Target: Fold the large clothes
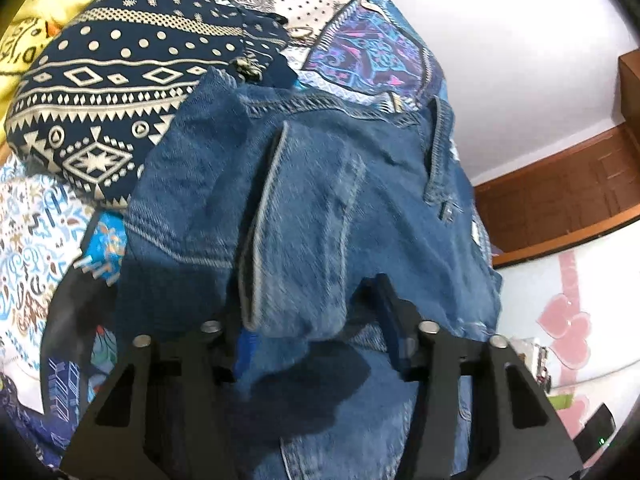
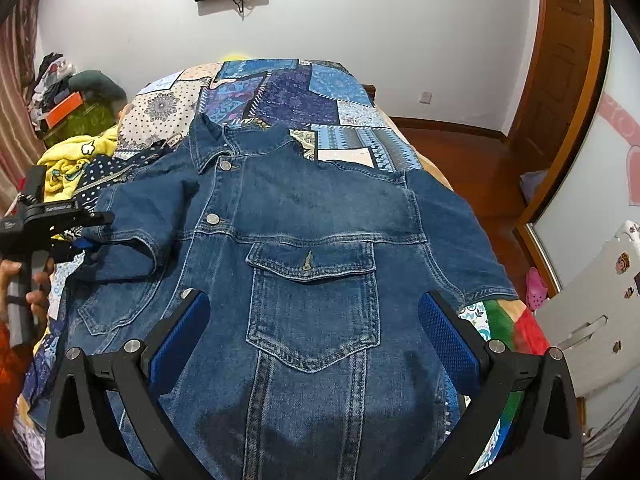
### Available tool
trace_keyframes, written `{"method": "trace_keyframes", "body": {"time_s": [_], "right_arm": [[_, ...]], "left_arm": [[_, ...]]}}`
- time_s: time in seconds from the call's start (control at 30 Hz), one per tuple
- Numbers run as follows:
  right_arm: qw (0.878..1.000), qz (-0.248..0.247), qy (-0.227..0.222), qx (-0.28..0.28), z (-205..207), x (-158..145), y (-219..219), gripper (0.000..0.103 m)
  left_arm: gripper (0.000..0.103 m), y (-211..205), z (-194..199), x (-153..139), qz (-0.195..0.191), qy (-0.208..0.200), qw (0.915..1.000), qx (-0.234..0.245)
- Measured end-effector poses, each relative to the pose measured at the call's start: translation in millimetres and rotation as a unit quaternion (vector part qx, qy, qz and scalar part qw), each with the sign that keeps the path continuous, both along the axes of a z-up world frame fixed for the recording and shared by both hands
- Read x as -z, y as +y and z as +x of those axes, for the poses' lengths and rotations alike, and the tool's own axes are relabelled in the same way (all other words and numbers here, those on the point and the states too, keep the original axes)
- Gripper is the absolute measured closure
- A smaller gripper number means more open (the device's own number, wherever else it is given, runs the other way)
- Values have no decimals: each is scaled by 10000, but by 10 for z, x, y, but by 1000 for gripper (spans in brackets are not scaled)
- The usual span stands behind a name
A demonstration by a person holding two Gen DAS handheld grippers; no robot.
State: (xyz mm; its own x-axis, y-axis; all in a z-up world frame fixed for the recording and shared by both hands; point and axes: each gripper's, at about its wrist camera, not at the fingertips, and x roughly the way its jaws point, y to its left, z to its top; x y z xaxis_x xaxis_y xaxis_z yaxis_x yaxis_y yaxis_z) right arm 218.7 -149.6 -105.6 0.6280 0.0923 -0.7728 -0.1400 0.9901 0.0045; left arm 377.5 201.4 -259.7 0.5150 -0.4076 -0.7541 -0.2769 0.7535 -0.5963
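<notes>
Gripping the denim jacket's (image 2: 304, 216) sleeve, left gripper (image 1: 308, 312) tilts downward.

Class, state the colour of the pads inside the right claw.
Blue pads, with a textured surface; the right wrist view shows them best.

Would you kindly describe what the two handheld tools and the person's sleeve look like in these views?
Both tools are matte black, with angular triangular cut-outs and silver pins at the joints. The right tool has blue dimpled pads on its fingers. The left tool, seen from the right wrist camera, has a slim black body with small white lettering. A hand holds its handle; an orange-red sleeve shows below.
</notes>
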Motion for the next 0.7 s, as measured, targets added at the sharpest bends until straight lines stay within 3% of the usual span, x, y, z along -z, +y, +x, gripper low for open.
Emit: {"method": "trace_keyframes", "body": {"time_s": [0.1, 0.23, 0.4, 0.53, 0.7], "right_arm": [[10000, 1, -10, 15, -7, -8, -14, 0], [10000, -6, -42, 56, -19, -30, -72, 0], [9998, 87, -49, 173, -12, -45, -186, 0], [9993, 191, -121, 283, -33, -82, -284, 0], [9988, 131, -221, 422, -32, -121, -437, 0]], "left_arm": [[79, -31, 72, -44, 410, -3, 9992, -16], [86, -213, 58, -367, 1228, -392, 9915, 173], [91, -537, 79, -996, 1838, -1063, 9762, 450], [92, -1024, 101, -1562, 2081, -1888, 9565, 783], [96, -1753, 200, -1930, 2067, -2464, 9367, 1384]]}}
